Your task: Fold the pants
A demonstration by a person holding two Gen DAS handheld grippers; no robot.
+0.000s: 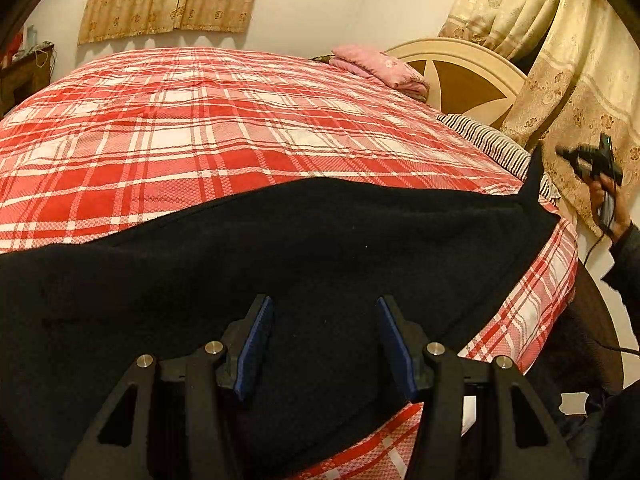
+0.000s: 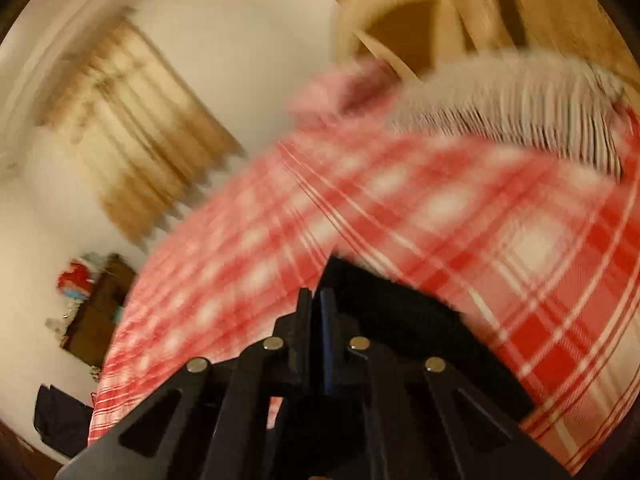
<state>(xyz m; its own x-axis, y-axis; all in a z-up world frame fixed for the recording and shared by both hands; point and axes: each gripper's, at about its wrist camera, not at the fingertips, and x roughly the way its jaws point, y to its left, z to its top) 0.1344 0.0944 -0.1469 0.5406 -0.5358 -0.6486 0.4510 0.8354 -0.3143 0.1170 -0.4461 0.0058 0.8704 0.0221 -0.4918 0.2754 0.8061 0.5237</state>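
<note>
Black pants (image 1: 304,248) lie spread across the near edge of a bed with a red and white plaid cover (image 1: 200,128). My left gripper (image 1: 325,312) is open just above the pants, with nothing between its blue pads. In the left wrist view my right gripper (image 1: 560,154) is at the far right, held in a hand, lifting a corner of the pants (image 1: 534,184) into a peak. The right wrist view is blurred; there my right gripper (image 2: 316,298) is shut on the black fabric (image 2: 380,300) above the plaid cover (image 2: 480,220).
A pink folded blanket (image 1: 380,66) and a striped pillow (image 1: 492,140) lie near the cream headboard (image 1: 464,76). Patterned curtains (image 1: 568,60) hang at the right and on the far wall. A dark cabinet (image 1: 24,76) stands at the far left. A cable (image 1: 592,248) hangs by the right hand.
</note>
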